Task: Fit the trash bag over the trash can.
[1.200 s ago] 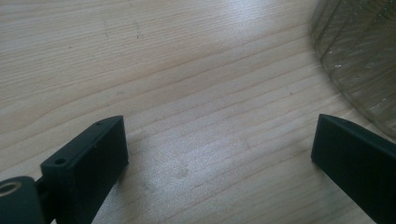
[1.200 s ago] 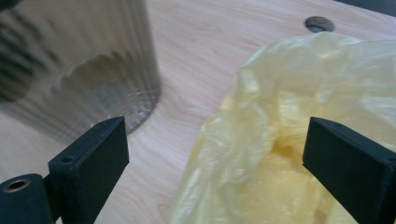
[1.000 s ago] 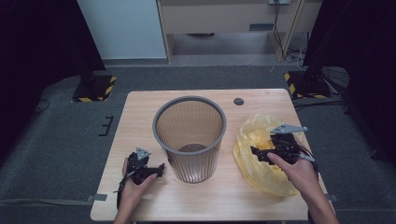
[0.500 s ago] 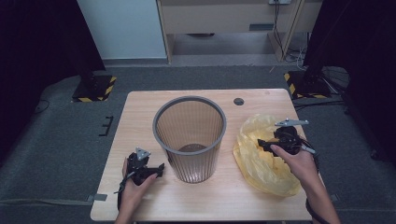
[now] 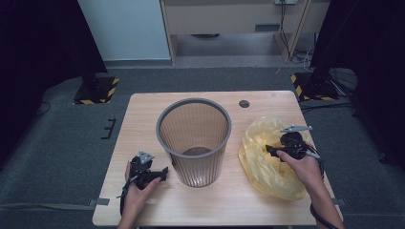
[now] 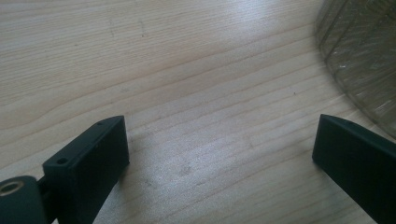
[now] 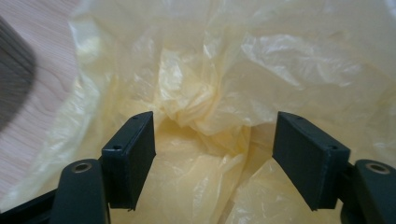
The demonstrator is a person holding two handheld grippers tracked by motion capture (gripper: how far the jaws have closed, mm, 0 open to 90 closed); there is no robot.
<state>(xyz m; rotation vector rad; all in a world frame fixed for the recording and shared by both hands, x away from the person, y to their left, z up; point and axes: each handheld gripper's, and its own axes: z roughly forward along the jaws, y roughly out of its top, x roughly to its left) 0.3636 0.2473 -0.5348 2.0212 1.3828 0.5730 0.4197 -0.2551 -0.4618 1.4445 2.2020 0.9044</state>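
A crumpled yellow plastic bag (image 5: 269, 168) lies on the right side of the wooden table (image 5: 143, 114). My right gripper (image 5: 270, 150) is low over the bag's middle, pointing left. Its jaws have just been closing, and a raised fold of the bag (image 7: 205, 107) stands between them, clear of the pads. A grey ribbed waste bin (image 5: 194, 143) stands upright at the table's centre. My left gripper (image 5: 163, 172) rests open on the table by the bin's lower left, with bare wood between its fingers and the bin wall (image 6: 359, 56) just to its right.
A small dark round cap (image 5: 244, 103) sits in the table top behind the bin. The bin's side (image 7: 14, 70) shows at the left edge of the right gripper view. Grey carpet surrounds the table, and dark stands with striped bases are at the back corners.
My right gripper has moved away from me and down onto the yellow bag, and its jaws have narrowed. The left hand has stayed in place.
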